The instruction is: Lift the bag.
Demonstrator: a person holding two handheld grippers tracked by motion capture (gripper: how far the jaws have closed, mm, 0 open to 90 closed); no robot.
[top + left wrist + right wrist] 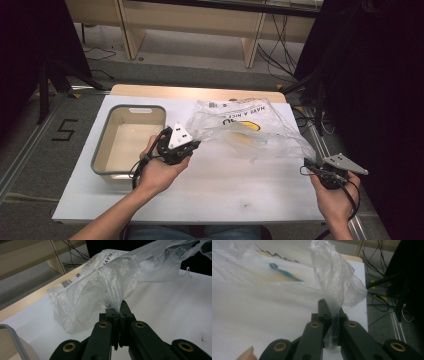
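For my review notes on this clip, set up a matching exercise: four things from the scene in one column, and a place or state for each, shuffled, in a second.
Things:
1. left gripper
2. right gripper
3. blue toothbrush
4. grey tub

Places or states:
A. lies inside the clear plastic bag
B. stands empty at the table's left side
C. shut on the bag's right end, near the table's right edge
D. shut on the bag's left end, beside the tub

Pairs: 1-D, 2-C, 3-A, 4-B
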